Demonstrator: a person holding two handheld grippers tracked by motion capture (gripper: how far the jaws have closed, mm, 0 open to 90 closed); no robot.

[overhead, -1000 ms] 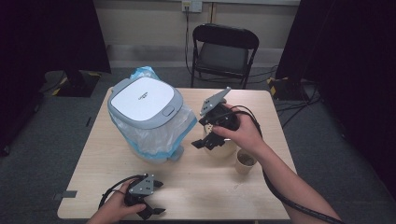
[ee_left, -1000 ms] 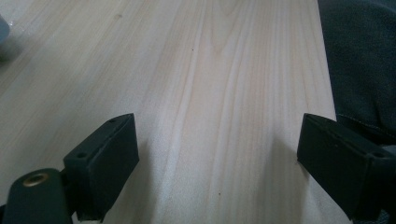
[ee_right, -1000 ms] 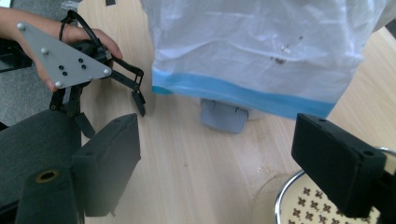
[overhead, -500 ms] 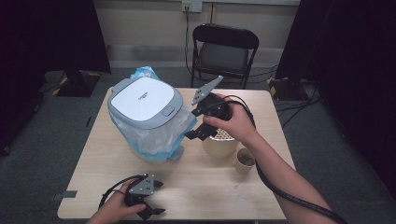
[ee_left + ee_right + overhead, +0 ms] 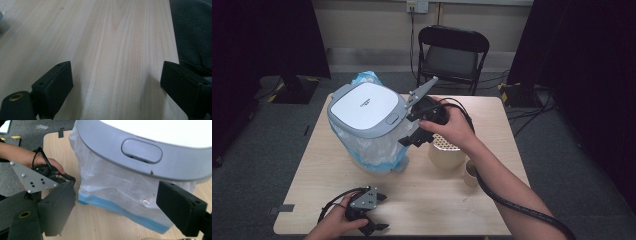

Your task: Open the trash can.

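Grey-rimmed, white-lidded bin (image 5: 367,107) sits on the wooden counter (image 5: 437,195), lined with a clear bag with a blue band (image 5: 120,206); small dark lettering is printed on the lid, too small to read. Right tongs (image 5: 411,139), held in the right hand (image 5: 452,127), hover just beside the bin's front right side, jaws spread wide with nothing between them; in the right gripper view they frame the bin's grey latch button (image 5: 141,151) and the bag below it. Cream perforated pot (image 5: 446,152) stands just right of the bin, a small cup (image 5: 470,172) beyond it. Left tongs (image 5: 374,212) rest near the counter's near edge, well apart from the bin, jaws open over bare wood. Black folding chair (image 5: 452,55) stands behind the counter.
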